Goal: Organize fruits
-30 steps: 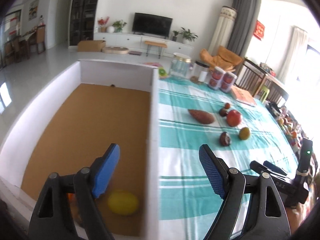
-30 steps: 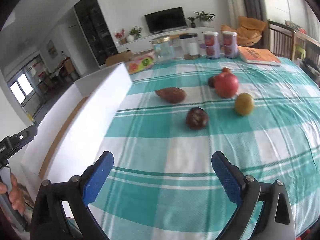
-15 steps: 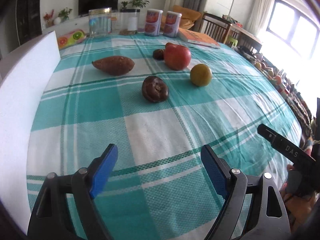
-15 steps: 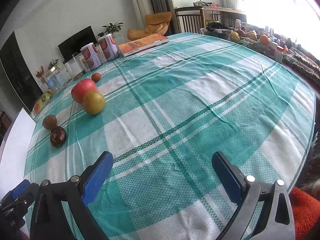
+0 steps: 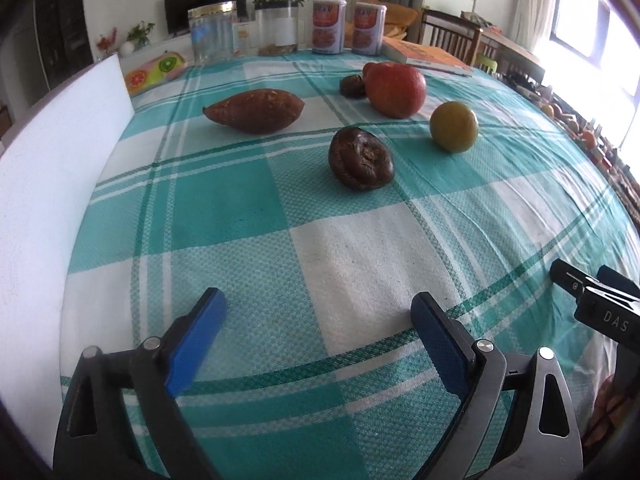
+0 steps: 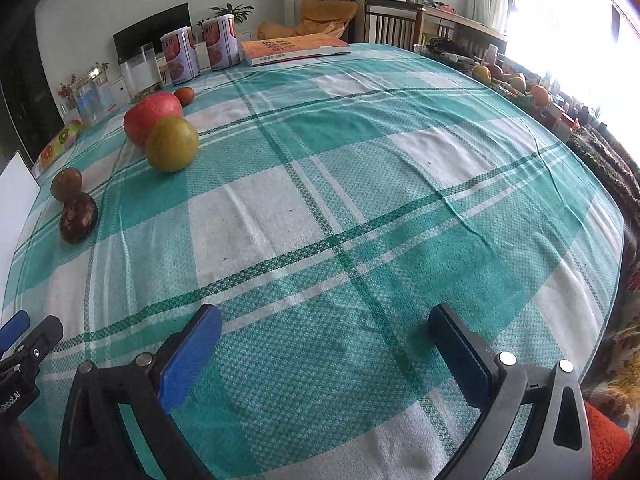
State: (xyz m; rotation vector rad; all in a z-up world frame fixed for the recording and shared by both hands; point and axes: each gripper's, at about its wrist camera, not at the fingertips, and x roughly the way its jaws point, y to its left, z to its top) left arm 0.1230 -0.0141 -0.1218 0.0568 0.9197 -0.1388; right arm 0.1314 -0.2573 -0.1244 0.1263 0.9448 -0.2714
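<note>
On the teal checked tablecloth (image 5: 224, 204) lie a wrinkled dark brown fruit (image 5: 360, 159), a sweet potato (image 5: 254, 110), a red pomegranate (image 5: 395, 89), a yellow-green round fruit (image 5: 454, 126) and a small dark fruit (image 5: 352, 86). My left gripper (image 5: 318, 320) is open and empty, low over the cloth, short of the wrinkled fruit. My right gripper (image 6: 326, 334) is open and empty over bare cloth; the yellow-green fruit (image 6: 172, 143), pomegranate (image 6: 150, 116) and wrinkled fruit (image 6: 78, 218) lie far to its left.
The white wall of the box (image 5: 48, 184) stands along the left. Jars (image 5: 211, 32), two cans (image 5: 328, 26) and an orange book (image 5: 428, 56) stand at the table's far edge. More fruit and clutter (image 6: 520, 80) lie beyond the right edge.
My left gripper swung from over the box to the table and moved nearer the wrinkled fruit. My right gripper turned right, away from the fruits, and stayed open.
</note>
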